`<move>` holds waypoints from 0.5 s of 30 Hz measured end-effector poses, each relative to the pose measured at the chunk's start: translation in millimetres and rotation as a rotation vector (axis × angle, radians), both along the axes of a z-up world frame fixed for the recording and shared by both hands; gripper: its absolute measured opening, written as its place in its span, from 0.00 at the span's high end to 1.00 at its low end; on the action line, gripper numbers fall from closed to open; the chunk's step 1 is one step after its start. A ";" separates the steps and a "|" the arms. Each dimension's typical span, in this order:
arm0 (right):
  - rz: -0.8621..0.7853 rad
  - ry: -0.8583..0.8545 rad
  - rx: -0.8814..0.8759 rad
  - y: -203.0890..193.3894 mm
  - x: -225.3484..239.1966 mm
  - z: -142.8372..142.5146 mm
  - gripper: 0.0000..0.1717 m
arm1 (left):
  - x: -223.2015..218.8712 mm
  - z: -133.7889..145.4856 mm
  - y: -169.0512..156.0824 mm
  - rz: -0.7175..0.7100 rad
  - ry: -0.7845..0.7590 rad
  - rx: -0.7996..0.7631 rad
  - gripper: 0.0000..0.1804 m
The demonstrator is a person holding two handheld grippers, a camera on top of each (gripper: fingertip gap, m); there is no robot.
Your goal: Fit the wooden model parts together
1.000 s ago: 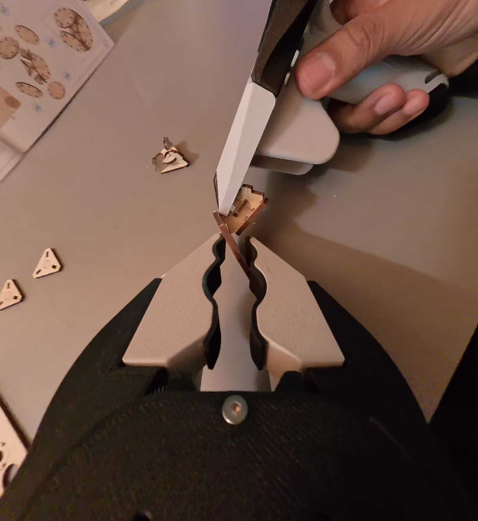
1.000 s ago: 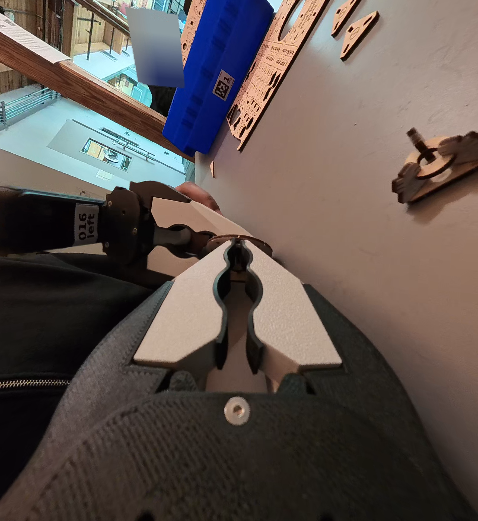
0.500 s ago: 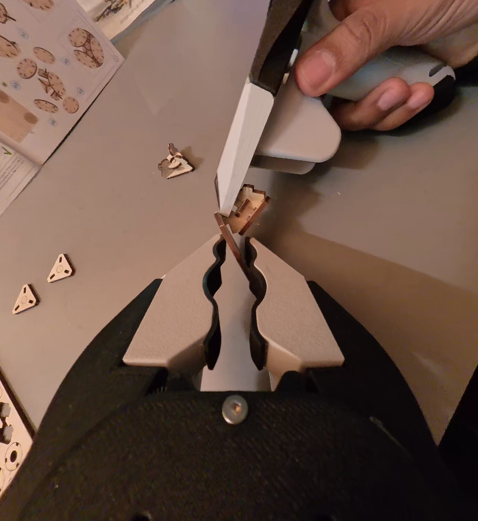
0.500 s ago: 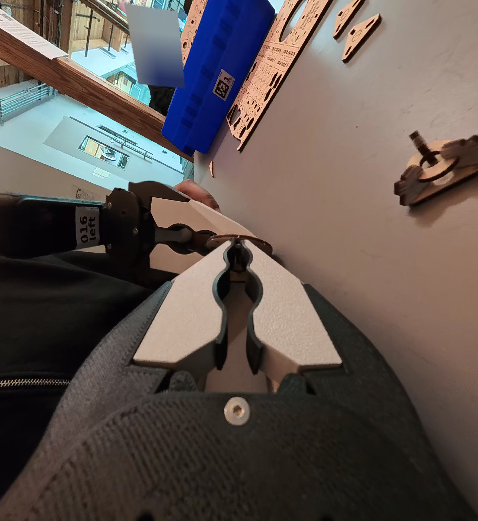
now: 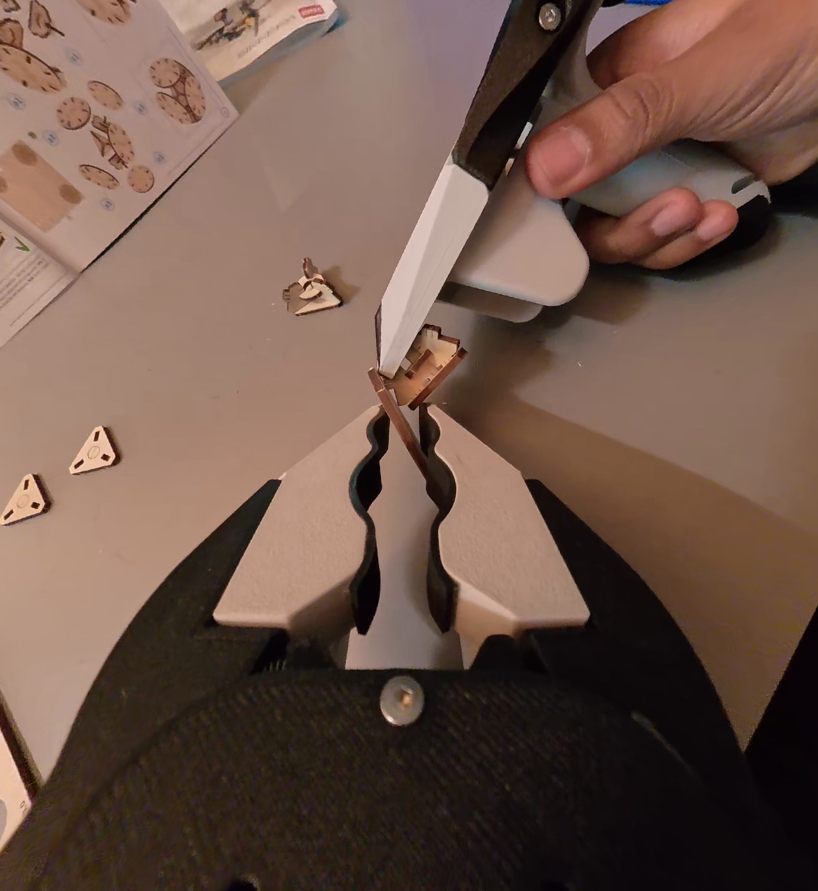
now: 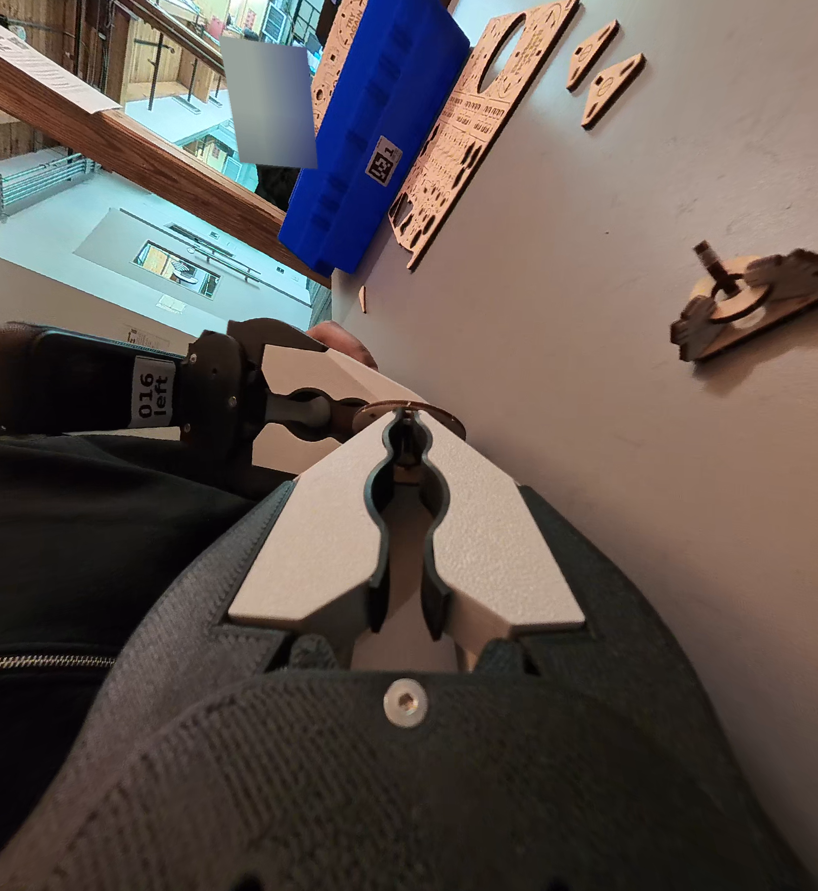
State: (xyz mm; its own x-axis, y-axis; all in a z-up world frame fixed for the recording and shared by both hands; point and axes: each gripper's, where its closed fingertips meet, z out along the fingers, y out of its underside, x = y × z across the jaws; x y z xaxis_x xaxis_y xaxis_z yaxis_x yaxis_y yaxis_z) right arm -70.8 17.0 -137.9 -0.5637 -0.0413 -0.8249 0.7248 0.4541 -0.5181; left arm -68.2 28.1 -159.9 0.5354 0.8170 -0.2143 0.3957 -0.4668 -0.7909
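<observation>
Wooden disc (image 5: pixel 400 424) pinched edge-on in left jaws; right jaws pinch notched wooden piece (image 5: pixel 426 369); bare table (image 5: pixel 638 434) rightward.

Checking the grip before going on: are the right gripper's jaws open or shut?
Shut. The right gripper's jaws meet at the tips, clamped on a small wooden piece that shows beside them in the left wrist view.

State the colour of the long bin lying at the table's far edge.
Bright blue: the bin shows best in the right wrist view.

Grey table (image 5: pixel 277 202): 2 wooden triangles (image 5: pixel 93 451), instruction sheets (image 5: pixel 74 120), blue box (image 6: pixel 373 130).
</observation>
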 end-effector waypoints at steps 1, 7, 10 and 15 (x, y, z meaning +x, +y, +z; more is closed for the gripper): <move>0.000 0.001 -0.001 0.1 -0.1 0.3 1.00 | -0.1 0.3 0.1 0.002 -0.002 0.006 0.94; 0.001 -0.001 -0.010 0.2 0.2 2.3 0.99 | -0.7 2.3 -1.0 0.013 -0.014 0.049 0.95; 0.001 -0.001 -0.011 0.2 0.3 2.5 0.99 | -0.7 3.4 -1.1 0.013 -0.018 0.067 0.96; 0.014 0.005 -0.002 1.1 1.7 0.9 1.00 | 0.7 1.1 0.1 0.016 -0.058 0.101 0.96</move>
State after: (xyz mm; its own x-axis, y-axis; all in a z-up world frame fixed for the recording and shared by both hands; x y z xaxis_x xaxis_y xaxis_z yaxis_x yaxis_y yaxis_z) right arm -69.2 18.1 -137.0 -0.5668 -0.0508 -0.8223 0.7160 0.4632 -0.5222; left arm -67.5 28.2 -158.8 0.5309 0.8415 -0.0997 0.4490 -0.3791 -0.8091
